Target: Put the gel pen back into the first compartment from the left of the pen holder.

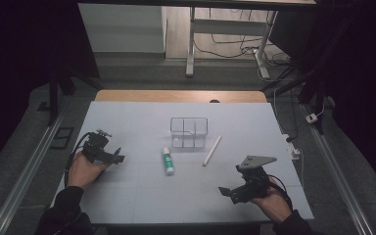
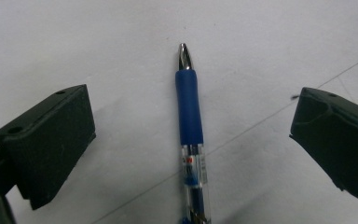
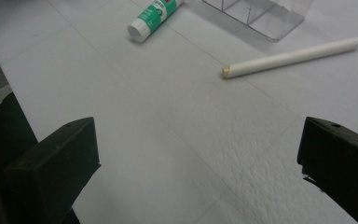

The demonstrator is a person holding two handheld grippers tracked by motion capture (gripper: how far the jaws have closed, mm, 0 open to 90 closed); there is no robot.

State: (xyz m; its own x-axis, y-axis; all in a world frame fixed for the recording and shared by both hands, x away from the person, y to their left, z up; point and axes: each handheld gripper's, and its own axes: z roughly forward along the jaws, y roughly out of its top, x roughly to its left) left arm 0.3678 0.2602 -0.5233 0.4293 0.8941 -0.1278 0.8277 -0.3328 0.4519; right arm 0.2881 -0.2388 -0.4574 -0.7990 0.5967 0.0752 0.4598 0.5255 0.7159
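- High view: I see my left gripper (image 1: 111, 155) at the left side of the white table (image 1: 127, 191), its jaws spread around a blue pen (image 1: 117, 151) that lies on the surface. My right gripper (image 1: 232, 192) hovers near the front right corner, jaws apart and empty. Between them stand a clear divided organiser (image 1: 189, 132), a green-and-white glue stick (image 1: 168, 161) just in front of it and a white stick (image 1: 212, 150) to its right, all loose on the table and likely waiting to be sorted into the compartments.
- Left gripper view: I look straight down the blue pen (image 2: 189, 121), tip pointing away, lying flat and centred between two wide-open jaws. Neither pad touches it; I judge the alignment is set for a grasp across the barrel, or the pen has been freed here.
- Right gripper view: my jaws stand wide with nothing between them, aimed toward the white stick (image 3: 292, 57). The glue stick (image 3: 153, 17) and a corner of the organiser (image 3: 265, 16) sit beyond, well apart from the pads.
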